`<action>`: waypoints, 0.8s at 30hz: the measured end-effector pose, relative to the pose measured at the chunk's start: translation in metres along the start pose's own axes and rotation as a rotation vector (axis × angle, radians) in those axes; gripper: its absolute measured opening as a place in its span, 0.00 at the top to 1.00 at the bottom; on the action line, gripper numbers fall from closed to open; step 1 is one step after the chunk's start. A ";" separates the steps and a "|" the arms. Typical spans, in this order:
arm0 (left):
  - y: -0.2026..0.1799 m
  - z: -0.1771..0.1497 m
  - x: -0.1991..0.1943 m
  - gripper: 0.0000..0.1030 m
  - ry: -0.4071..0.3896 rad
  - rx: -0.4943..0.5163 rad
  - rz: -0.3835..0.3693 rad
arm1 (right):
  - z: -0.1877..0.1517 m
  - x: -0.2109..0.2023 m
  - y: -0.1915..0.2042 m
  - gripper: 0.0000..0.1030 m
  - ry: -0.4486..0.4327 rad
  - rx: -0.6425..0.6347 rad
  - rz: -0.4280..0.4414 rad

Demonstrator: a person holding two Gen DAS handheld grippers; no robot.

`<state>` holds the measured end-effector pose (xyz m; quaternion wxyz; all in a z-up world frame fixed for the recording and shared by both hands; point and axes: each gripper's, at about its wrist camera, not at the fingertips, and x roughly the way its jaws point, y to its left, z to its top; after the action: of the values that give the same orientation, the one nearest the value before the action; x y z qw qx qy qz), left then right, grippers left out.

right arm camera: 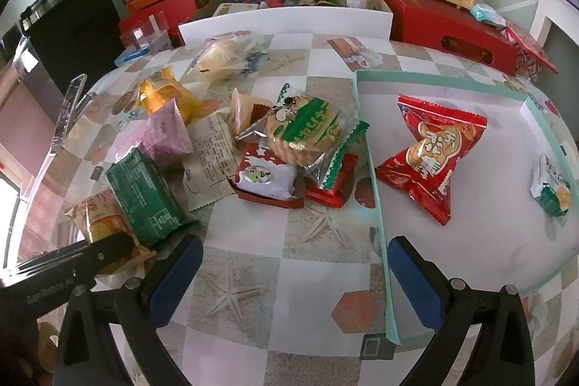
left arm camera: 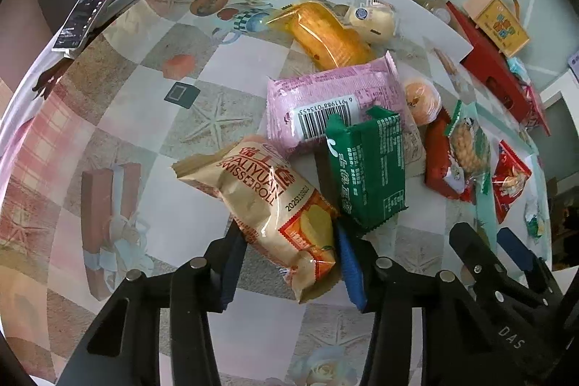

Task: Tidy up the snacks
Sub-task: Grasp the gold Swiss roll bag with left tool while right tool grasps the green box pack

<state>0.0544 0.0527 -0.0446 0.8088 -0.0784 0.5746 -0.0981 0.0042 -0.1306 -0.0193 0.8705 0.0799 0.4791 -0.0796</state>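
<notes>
Right at your left gripper [left arm camera: 289,263], the fingers straddle the Swiss roll packet [left arm camera: 275,201], seemingly pinching it, though contact is hard to confirm. Your right gripper [right arm camera: 295,281] hangs spread and empty over the table [right arm camera: 253,277] beside the tray [right arm camera: 376,198]. Next, lift the packet clear of the green pack [left arm camera: 369,169] and carry it toward the tray, where the red snack bag [right arm camera: 434,154] lies.

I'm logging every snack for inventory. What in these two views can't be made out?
- Cream wrapper, right wrist view: partly buried under the pink pack and green pack; print too small.
- Orange snack, left wrist view: mostly behind the pink pack.
- Small packet in the tray: label blurred near the fisheye edge.
</notes>
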 end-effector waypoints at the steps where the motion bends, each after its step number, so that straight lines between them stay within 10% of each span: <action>1: 0.003 0.000 -0.002 0.52 -0.004 -0.008 -0.007 | 0.000 -0.001 0.001 0.00 -0.004 -0.002 0.002; 24: 0.070 0.013 -0.037 0.53 -0.107 -0.226 0.002 | -0.013 0.009 0.099 0.11 -0.069 -0.291 0.109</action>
<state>0.0593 0.1297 -0.0231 0.8243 -0.1736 0.5382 -0.0275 0.0194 -0.0318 -0.0279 0.8918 -0.0239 0.4504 0.0352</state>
